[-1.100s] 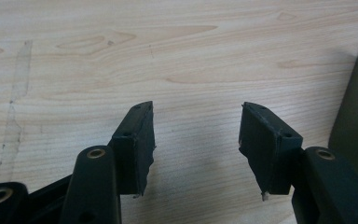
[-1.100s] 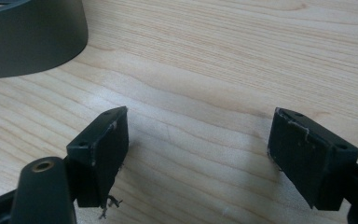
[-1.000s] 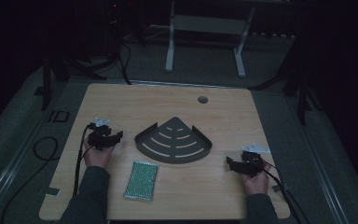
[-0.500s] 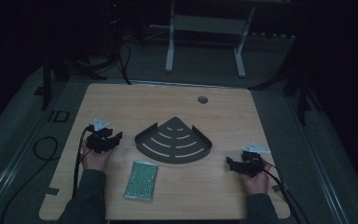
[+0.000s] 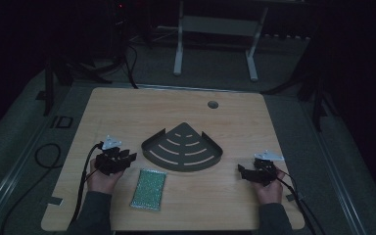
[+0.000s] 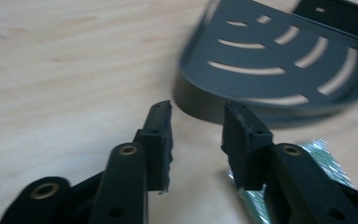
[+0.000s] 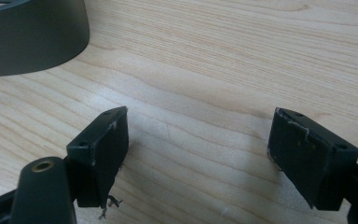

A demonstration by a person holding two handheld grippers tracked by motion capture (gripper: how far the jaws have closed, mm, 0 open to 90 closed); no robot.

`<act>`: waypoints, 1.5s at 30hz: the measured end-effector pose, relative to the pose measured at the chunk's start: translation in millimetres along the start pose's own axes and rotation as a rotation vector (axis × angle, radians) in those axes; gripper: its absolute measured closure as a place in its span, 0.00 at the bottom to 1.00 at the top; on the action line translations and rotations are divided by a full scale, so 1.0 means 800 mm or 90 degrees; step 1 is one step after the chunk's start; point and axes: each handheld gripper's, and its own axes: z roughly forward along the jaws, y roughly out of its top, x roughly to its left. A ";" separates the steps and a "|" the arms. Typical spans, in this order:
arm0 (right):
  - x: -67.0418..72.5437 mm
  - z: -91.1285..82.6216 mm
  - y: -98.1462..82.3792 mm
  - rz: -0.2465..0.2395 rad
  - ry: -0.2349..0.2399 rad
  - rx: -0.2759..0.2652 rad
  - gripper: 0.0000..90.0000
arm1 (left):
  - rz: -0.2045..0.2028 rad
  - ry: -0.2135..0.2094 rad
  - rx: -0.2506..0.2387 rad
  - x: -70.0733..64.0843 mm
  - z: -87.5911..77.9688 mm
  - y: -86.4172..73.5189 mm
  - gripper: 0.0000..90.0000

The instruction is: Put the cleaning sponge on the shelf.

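Your left claw [image 5: 127, 157] has just been closing: the jaws stand partly open, with nothing between them but bare table [image 5: 127, 110]. Against the earlier high view, this hand has shifted a little toward you and sits just left of the sponge [image 5: 148, 189].

In the left gripper view, the sponge [image 6: 314, 156] lies low and to the right of the jaws, partly hidden behind the right one. The pads do not touch it. The tray [image 6: 279, 60], a dark slotted quarter-round, sits ahead and right of the tips, near but apart. That view is blurred around the tray, so the hand looks mid-move.

Your right claw [image 5: 242, 171] has not moved. Its jaws are wide open over bare wood, and the tray [image 7: 28, 37] wall is ahead and left of them.

Judgement: the left claw is lining up on the sponge, probably to put it in the tray. If so, the narrowing came early, since the sponge is outside the gap. Swing right and down before closing further.
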 end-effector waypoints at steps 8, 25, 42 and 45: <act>0.000 0.000 0.000 -0.001 0.000 0.000 0.22 | 0.031 -0.027 0.054 -0.022 -0.003 -0.018 0.98; 0.000 0.000 0.000 -0.001 0.000 0.000 0.22 | 0.077 -0.075 0.096 -0.063 -0.008 -0.042 1.00; 0.000 0.000 0.000 -0.001 0.000 0.000 0.22 | 0.097 -0.002 0.155 -0.067 -0.004 -0.047 1.00; 0.000 0.000 0.000 -0.001 0.000 0.000 0.22 | 0.092 0.021 0.157 -0.057 -0.003 -0.044 1.00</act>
